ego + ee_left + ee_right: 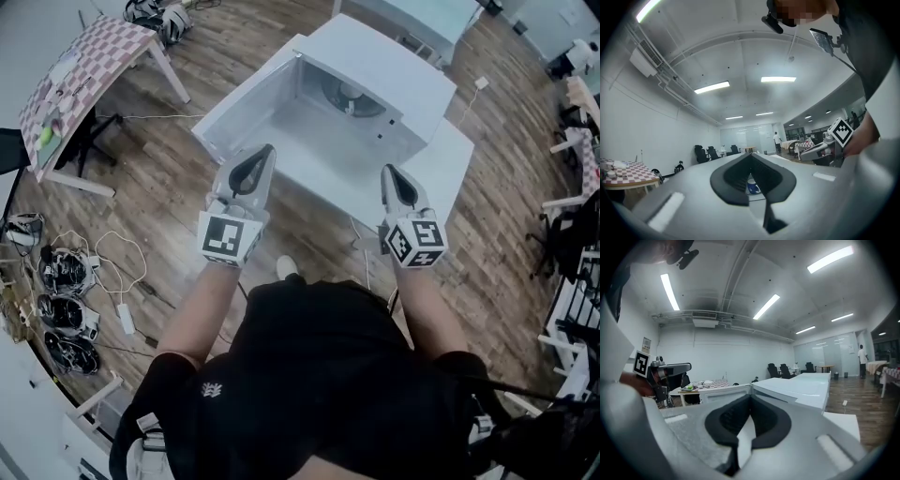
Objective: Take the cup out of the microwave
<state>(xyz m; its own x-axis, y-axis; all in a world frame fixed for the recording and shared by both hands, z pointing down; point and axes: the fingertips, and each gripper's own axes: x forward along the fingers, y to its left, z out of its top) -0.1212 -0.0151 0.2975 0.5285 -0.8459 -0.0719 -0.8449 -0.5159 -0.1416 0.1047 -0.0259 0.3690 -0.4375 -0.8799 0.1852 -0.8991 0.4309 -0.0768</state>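
Open microwave (384, 66), door (239, 108) swung left, cup (753, 186) deep inside

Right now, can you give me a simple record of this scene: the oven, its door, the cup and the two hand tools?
microwave: white, on a white table
door: open, swung to the left
cup: blue, visible beyond the left jaws, not held
left gripper: jaws together, empty
right gripper: jaws together, empty
position: both grippers are in front of the opening, not inside

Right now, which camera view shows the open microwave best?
The head view: it looks down into the microwave, door open. The right gripper view shows mostly its top; the left gripper view, a sliver through the left claw.
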